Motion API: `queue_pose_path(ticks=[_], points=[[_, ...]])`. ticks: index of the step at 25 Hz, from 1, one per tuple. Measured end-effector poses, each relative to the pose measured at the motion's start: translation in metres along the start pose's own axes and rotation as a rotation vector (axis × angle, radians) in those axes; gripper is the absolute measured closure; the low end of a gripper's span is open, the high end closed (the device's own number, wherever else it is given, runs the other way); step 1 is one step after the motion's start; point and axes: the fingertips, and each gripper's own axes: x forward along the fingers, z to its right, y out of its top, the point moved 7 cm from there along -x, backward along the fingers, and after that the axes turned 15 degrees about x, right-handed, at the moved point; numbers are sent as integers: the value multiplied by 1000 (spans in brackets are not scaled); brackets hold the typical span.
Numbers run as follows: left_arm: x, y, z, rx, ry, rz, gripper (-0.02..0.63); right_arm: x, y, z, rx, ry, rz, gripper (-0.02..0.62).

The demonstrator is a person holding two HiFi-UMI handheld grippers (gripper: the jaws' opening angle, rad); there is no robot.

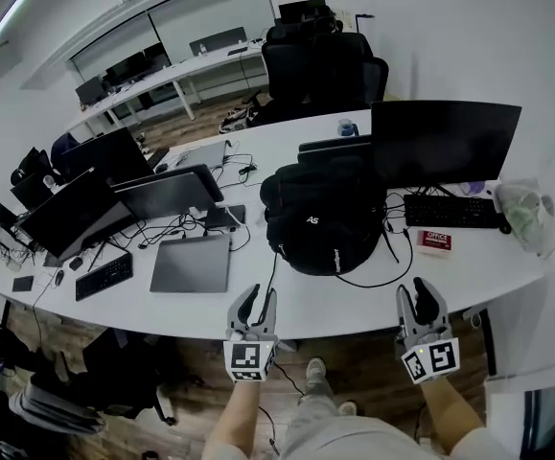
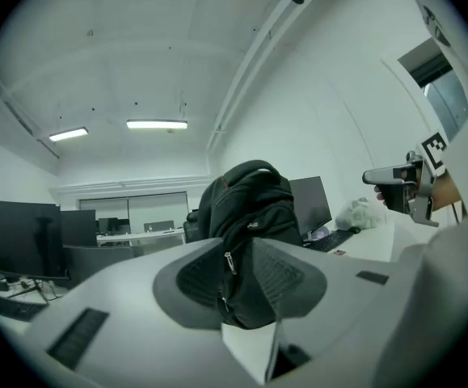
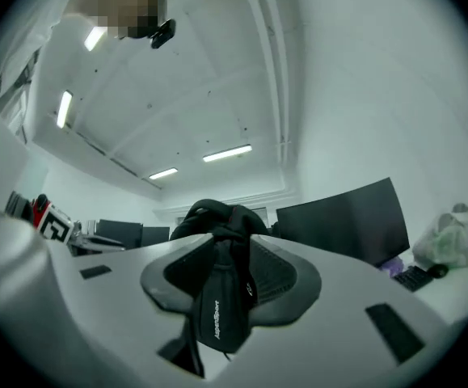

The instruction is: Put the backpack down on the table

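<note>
A black backpack [image 1: 320, 218] stands upright on the white table [image 1: 354, 300], in front of a dark monitor [image 1: 445, 142]. Both grippers hover at the table's near edge, clear of the bag. My left gripper [image 1: 258, 297] is open with nothing between its fingers. My right gripper [image 1: 420, 292] is open too, its jaws empty. In the left gripper view the backpack [image 2: 250, 204] shows through the gap between the jaws, some way off, and the right gripper [image 2: 397, 180] is at the right. The right gripper view shows the backpack [image 3: 215, 217] and its strap beyond the jaws.
Left of the bag lie a closed grey laptop [image 1: 191, 263], a keyboard [image 1: 104, 276], cables and several monitors. To its right are a second keyboard [image 1: 450, 211], a red box [image 1: 435, 241] and a plastic bag [image 1: 524, 211]. Black office chairs [image 1: 320, 65] stand behind the table.
</note>
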Motion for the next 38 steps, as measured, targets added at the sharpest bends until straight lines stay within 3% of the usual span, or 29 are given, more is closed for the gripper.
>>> queue_pose_path(ticks=[2,4,10,16,24,29,34,38], points=[[-26,8,-5,-9,36,13,562,-22,11,1,36,-3,9,505],[-48,18,-13,-38,47,29,597,-41,20,-1,18,9,-4,539],[-102,46,-29,-96,72,65,597,-86,18,-9,18,-32,-38,555],[-154,46,-30,-132,35,100,597,-128,-3,-45,43,-82,-91,555],[-257,19,-45,-184,-65,120,597,-193,-32,-154,35,-125,-152,555],[-323,-1,-42,-215,-159,128,597,-241,-44,-223,31,-161,-132,555],[-374,-11,-31,-252,-229,114,597,-283,-43,-268,24,-196,-134,555],[-397,-6,-26,-271,-236,124,597,-306,-38,-282,16,-210,-135,555]])
